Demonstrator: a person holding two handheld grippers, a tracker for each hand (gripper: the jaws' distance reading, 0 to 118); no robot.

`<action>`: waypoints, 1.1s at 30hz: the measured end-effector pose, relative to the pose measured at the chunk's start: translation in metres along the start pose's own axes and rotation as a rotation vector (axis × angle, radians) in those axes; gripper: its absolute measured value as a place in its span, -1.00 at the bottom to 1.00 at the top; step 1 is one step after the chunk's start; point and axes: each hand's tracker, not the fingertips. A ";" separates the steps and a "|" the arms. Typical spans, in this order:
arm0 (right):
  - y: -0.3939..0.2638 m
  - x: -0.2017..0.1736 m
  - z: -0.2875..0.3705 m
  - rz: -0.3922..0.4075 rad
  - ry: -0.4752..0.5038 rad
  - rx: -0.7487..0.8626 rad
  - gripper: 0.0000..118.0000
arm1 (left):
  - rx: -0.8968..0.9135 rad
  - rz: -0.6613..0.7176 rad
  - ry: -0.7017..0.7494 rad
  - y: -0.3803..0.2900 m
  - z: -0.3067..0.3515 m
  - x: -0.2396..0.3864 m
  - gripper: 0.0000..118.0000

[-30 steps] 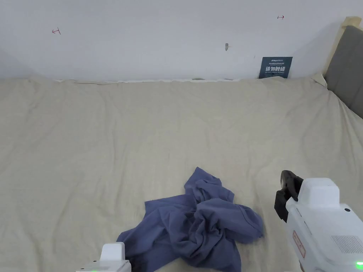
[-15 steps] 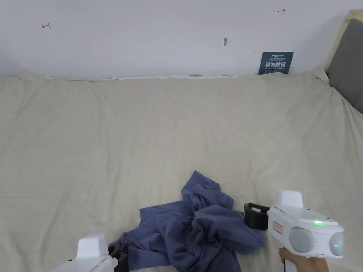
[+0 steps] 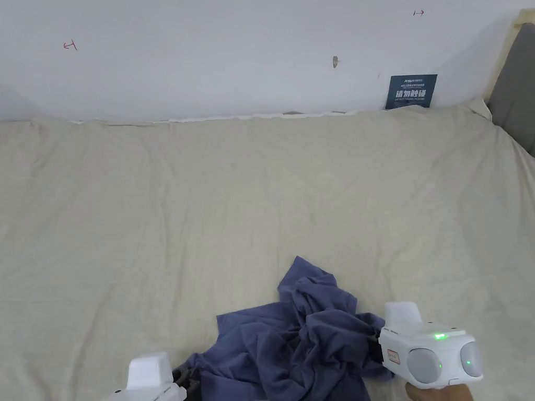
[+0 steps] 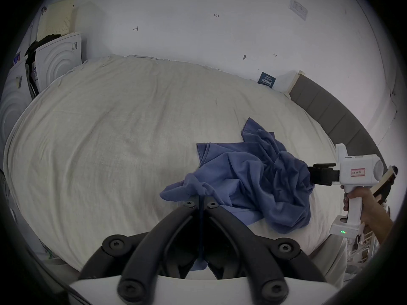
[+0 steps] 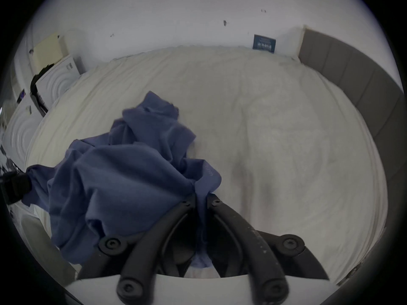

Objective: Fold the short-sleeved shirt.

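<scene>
The left claw [image 4: 200, 202] has its two black jaws drawn together on a bunched fold at the near left edge of the blue short-sleeved shirt [image 3: 298, 339], with a thin strip of the cloth running down between them toward the camera. In the head view this claw [image 3: 183, 377] sits at the bottom edge, its white body partly cut off, touching the shirt's lower left corner. The right claw [image 5: 200, 198] is likewise clamped on cloth: its jaws pinch a gathered piece of the shirt's right edge, and blue fabric passes down through the narrow gap between them. From the left gripper view the right claw [image 4: 309, 173] reaches in level from the right, its black tips buried in the shirt's far side, with a hand [image 4: 361, 202] wrapped around the white handle below it. The shirt lies crumpled in a heap on the near part of the bed [image 3: 209, 209], which is covered by a wrinkled beige sheet; one pointed corner of the garment sticks out toward the wall [image 3: 235, 52]. A small dark sign [image 3: 411, 91] leans against that white wall at the bed's far edge, and a grey padded headboard [image 3: 514, 78] stands at the right end of the bed.
</scene>
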 end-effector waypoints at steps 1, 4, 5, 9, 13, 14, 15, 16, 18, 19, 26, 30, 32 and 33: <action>0.004 0.000 0.013 0.023 -0.026 0.049 -0.84 | 0.010 0.015 -0.010 0.006 0.005 0.004 -0.95; 0.026 0.004 0.048 0.083 -0.074 0.175 -0.85 | 0.049 0.038 -0.024 0.031 0.011 0.000 -0.95; 0.037 0.007 0.063 0.097 -0.086 0.220 -0.85 | 0.074 0.042 -0.026 0.043 0.008 -0.006 -0.95; 0.088 0.020 0.124 0.117 -0.113 0.370 -0.85 | 0.192 0.018 0.008 0.112 0.029 -0.009 -0.95; 0.142 0.043 0.159 0.117 -0.145 0.490 -0.85 | 0.312 -0.020 0.053 0.194 0.049 -0.021 -0.95; 0.158 0.052 0.158 0.118 -0.157 0.511 -0.85 | 0.344 -0.031 0.073 0.215 0.055 -0.023 -0.95; 0.170 0.056 0.165 0.129 -0.173 0.538 -0.85 | 0.373 -0.045 0.095 0.233 0.060 -0.025 -0.95; 0.184 0.059 0.173 0.138 -0.194 0.568 -0.85 | 0.402 -0.061 0.126 0.253 0.066 -0.025 -0.95; 0.209 0.066 0.187 0.118 -0.190 0.611 -0.85 | 0.438 -0.079 0.165 0.292 0.076 -0.029 -0.95; 0.223 0.071 0.193 0.091 -0.174 0.632 -0.85 | 0.472 -0.090 0.194 0.310 0.081 -0.027 -0.95; 0.293 0.091 0.208 -0.038 -0.086 0.706 -0.85 | 0.584 -0.111 0.290 0.405 0.101 -0.009 -0.95; 0.320 0.088 0.194 -0.009 -0.084 0.731 -0.85 | 0.618 -0.116 0.346 0.443 0.081 -0.015 -0.95; 0.327 0.085 0.183 0.022 -0.089 0.732 -0.85 | 0.627 -0.126 0.370 0.450 0.069 -0.016 -0.95; 0.329 0.082 0.174 0.042 -0.093 0.732 -0.85 | 0.621 -0.129 0.383 0.445 0.066 -0.009 -0.95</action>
